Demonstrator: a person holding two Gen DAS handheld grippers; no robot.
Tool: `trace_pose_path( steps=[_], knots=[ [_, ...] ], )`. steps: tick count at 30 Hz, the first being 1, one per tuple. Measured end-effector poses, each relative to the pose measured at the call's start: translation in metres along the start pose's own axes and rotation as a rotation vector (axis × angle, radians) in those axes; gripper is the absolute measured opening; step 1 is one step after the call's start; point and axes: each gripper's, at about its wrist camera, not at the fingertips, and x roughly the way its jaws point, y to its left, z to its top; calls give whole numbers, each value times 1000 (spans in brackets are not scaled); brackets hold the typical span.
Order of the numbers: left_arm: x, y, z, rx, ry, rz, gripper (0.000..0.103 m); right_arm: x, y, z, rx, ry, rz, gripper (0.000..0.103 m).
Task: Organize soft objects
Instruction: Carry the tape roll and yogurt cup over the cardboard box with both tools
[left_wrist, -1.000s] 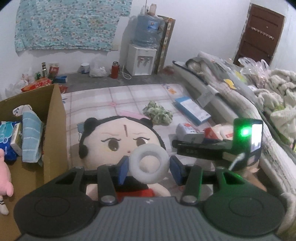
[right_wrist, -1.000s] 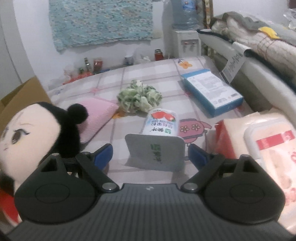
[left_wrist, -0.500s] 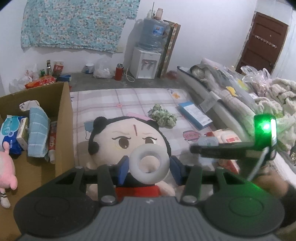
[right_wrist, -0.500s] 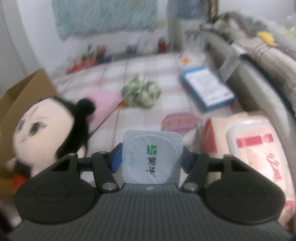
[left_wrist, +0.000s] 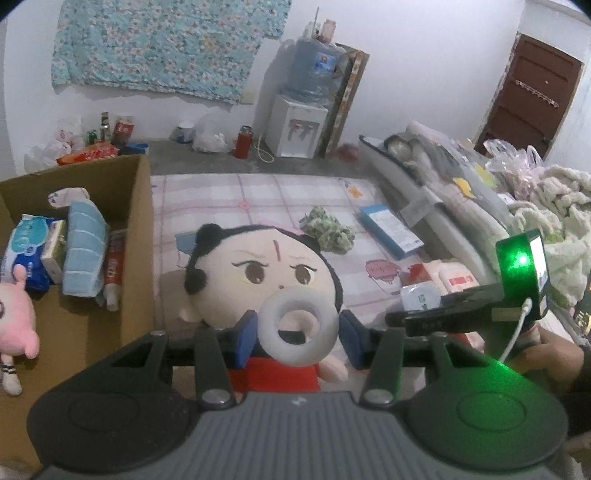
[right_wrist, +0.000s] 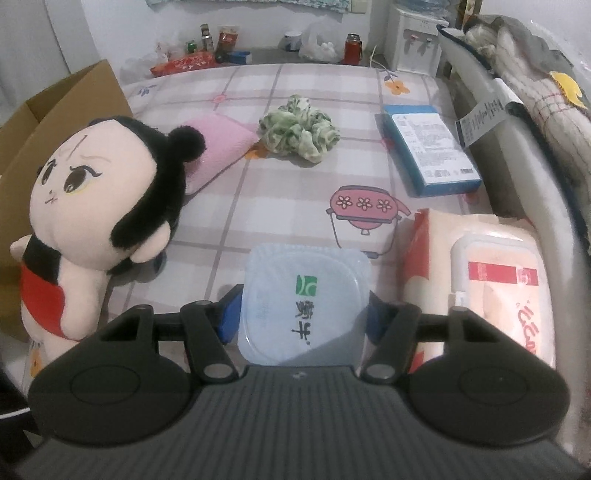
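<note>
My left gripper (left_wrist: 297, 338) is shut on a white soft ring (left_wrist: 269, 325), held in front of a plush doll (left_wrist: 266, 269) with black hair and a red top. The doll stands on the checked mat (right_wrist: 258, 206), also at the left of the right wrist view (right_wrist: 92, 184). My right gripper (right_wrist: 301, 319) is shut on a pale blue square cup (right_wrist: 306, 291) with a green logo on its lid, lifted off the mat. In the left wrist view that cup (left_wrist: 421, 299) shows at the right, ahead of the right gripper's body and a hand (left_wrist: 546, 350).
An open cardboard box (left_wrist: 138, 240) at the left holds tissue packs, a blue cloth and a pink plush (left_wrist: 14, 310). On the mat lie a green scrunchie (right_wrist: 299, 133), a pink pad (right_wrist: 218, 147), a blue box (right_wrist: 428, 147) and a wipes pack (right_wrist: 491, 280). Bedding is piled along the right.
The right gripper's jaws closed on the cup, which stood on the mat, and raised it. The left gripper drifted slightly with the ring still held.
</note>
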Motion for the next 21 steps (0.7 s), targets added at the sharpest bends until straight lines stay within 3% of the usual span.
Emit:
trace_pose_path(
  steps=[7,13,18,21],
  knots=[
    [-32,14,2,-33,-46,41,49,-9,-8,-3,70,13,53,61],
    [-79,36,10,-55,-118,123,49,-60,17,3,14,-64,113,61],
    [-117,69,22,-105,-171,196,49,-116,57,25,-87,-143,241,61],
    [-126,95,30,-146,-171,239,49,-136,88,44,-130,-154,378,61]
  ],
)
